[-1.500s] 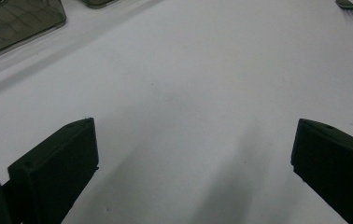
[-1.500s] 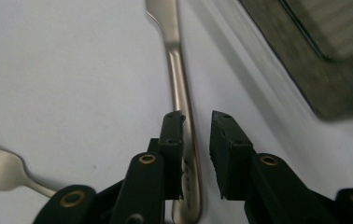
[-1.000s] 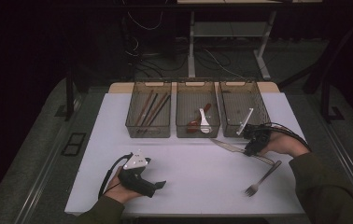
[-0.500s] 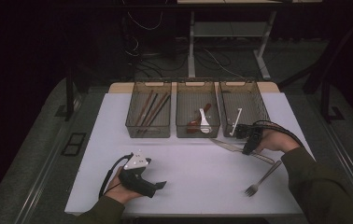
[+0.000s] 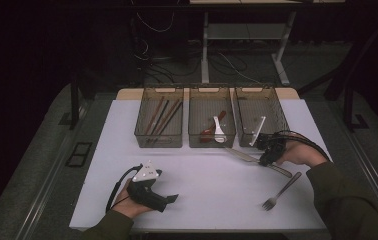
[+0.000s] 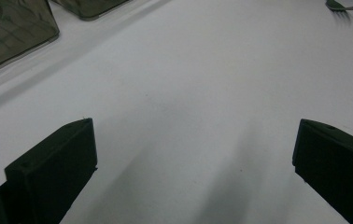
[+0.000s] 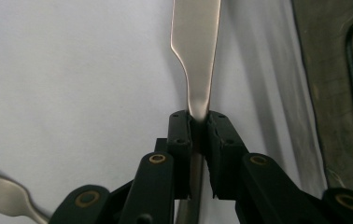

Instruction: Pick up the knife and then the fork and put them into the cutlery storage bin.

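A: How many bins [image 5: 212, 131] are sitting on the table [image 5: 102, 150]?

B: 3 in a row. Just in front of the rightmost bin, the right gripper [image 7: 199, 122] is clamping 1 knife [image 7: 197, 42] by its middle.

A: And the left gripper [image 6: 193, 163]?

B: Resting well in front of the bins, jaws spread, gripping nothing. 1 fork [image 5: 281, 191] is lying near the knife.

Black tongs [image 7: 198, 135], olive sleeves [image 5: 344, 200]
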A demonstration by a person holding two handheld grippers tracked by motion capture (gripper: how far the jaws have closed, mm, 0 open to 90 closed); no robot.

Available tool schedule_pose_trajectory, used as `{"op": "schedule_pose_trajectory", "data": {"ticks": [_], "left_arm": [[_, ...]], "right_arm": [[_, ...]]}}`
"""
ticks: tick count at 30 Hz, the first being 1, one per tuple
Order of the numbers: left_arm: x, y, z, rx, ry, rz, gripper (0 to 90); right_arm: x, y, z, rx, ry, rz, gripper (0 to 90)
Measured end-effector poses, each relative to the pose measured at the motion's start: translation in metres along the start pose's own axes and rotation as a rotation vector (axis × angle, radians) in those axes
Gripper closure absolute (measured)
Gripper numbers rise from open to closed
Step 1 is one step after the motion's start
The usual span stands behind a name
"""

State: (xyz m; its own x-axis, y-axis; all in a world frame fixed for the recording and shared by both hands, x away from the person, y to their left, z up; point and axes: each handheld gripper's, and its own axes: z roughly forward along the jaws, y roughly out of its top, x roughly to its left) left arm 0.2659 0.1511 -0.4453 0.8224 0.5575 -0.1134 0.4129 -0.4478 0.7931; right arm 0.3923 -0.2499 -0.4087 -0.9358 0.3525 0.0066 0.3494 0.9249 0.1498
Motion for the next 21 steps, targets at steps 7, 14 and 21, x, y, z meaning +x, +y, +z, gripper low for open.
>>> {"op": "schedule_pose_trajectory", "data": {"ticks": [7, 14, 21], "left_arm": [[0.0, 0.0, 0.0, -0.005, -0.004, -0.003, 0.0], [0.001, -0.001, -0.002, -0.011, -0.007, -0.003, 0.0], [0.001, -0.001, -0.001, -0.01, -0.01, -0.003, 0.0]], "right_arm": [[0.003, -0.012, -0.015, -0.141, 0.01, 0.011, 80.3], [0.003, -0.028, -0.027, -0.311, 0.018, 0.039, 80.3], [0.0, -0.044, -0.04, -0.471, 0.012, 0.118, 80.3]]}}
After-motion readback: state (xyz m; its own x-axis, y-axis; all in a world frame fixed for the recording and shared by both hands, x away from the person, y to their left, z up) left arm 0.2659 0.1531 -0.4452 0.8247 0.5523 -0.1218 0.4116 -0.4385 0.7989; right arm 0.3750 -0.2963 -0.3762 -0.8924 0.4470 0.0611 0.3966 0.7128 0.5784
